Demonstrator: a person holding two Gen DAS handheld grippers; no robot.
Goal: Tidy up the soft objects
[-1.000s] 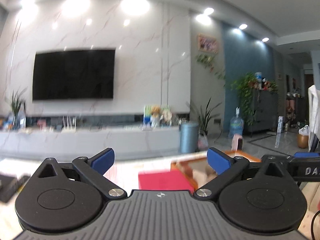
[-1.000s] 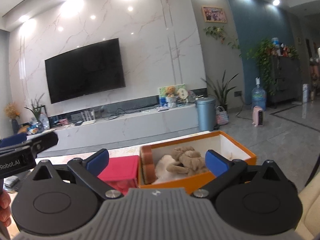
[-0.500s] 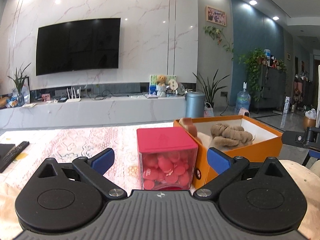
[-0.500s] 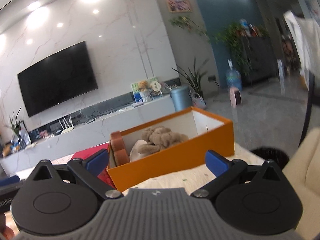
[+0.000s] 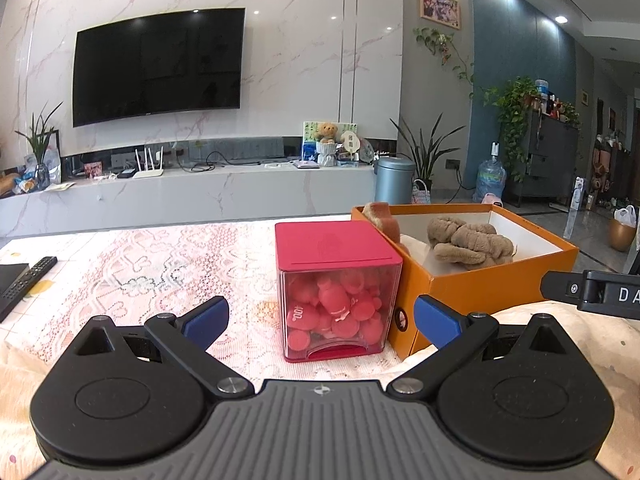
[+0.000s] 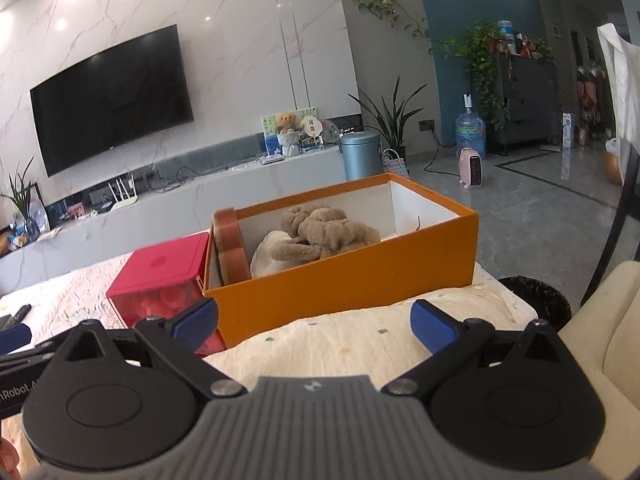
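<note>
The left gripper has two blue finger pads on black arms, round black discs, shiny silver screws and a ribbed grey body. The right gripper looks the same — white letters mark its side.

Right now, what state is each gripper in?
Left gripper: open, holding nothing.
Right gripper: open, holding nothing.

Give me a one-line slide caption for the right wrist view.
Open right gripper poised above a cream cushion, facing an orange box holding a brown plush toy, red-lidded container alongside.
</note>
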